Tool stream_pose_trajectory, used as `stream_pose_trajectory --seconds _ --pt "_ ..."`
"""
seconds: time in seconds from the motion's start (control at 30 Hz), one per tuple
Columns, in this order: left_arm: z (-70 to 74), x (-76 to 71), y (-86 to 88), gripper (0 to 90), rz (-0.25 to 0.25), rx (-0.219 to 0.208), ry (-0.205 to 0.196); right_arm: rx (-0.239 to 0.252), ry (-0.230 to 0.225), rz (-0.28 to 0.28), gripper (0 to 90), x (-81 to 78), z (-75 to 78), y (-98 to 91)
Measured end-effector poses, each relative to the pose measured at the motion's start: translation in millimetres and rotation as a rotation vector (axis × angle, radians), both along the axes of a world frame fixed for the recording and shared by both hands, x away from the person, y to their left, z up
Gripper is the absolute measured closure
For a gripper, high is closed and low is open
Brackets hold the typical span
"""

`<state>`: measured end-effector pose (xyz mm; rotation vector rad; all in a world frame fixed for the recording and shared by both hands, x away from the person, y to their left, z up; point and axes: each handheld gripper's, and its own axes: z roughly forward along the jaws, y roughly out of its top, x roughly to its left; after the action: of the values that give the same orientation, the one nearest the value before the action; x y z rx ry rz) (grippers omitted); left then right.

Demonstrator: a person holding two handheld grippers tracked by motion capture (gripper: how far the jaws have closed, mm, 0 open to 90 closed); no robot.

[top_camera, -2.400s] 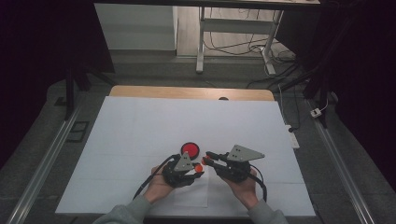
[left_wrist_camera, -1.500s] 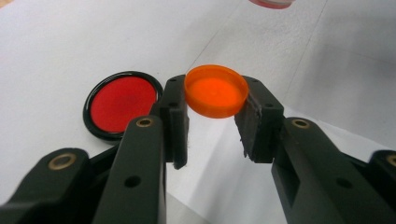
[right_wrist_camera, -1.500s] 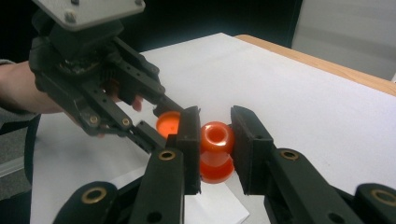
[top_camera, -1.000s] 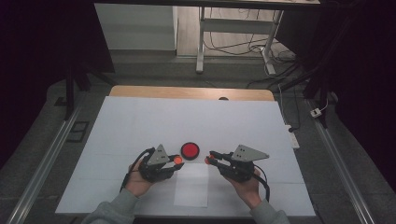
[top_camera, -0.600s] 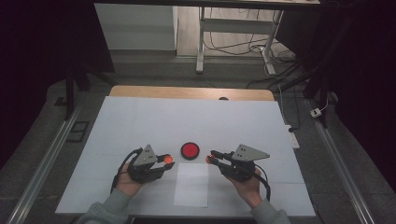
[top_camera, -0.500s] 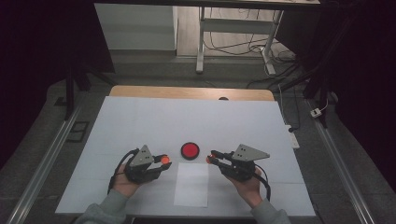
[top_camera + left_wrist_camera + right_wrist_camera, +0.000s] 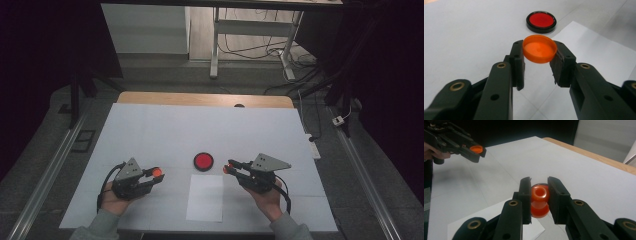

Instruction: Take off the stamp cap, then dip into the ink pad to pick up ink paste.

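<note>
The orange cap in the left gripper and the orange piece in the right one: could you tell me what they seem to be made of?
The orange cap looks like thin moulded plastic, slightly translucent with a smooth semi-matte face and a raised rim. The orange piece looks like glossy plastic, perhaps a small bottle: bright highlights sit on its rounded neck and open mouth. Both are clamped between the black jaws.

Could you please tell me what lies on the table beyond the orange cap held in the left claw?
Beyond the orange cap lies a red disc with a black rim, beside a white paper sheet. The table surface directly under the cap is hidden.
</note>
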<state>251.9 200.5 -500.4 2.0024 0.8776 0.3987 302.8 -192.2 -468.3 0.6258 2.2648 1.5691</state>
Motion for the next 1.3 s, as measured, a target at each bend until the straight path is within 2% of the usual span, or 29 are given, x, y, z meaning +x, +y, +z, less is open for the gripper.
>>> stream_pose_trajectory --seconds 0.43,1.3 --pt "-6.1 -6.9 8.6 64.7 0.013 -0.008 0.017 0.007 -0.003 -0.020 72.8 2.6 1.3 -6.8" --pt "-7.0 -4.3 8.5 64.7 0.019 -0.008 0.020 0.011 -0.005 -0.025 72.8 3.6 1.2 -6.2"
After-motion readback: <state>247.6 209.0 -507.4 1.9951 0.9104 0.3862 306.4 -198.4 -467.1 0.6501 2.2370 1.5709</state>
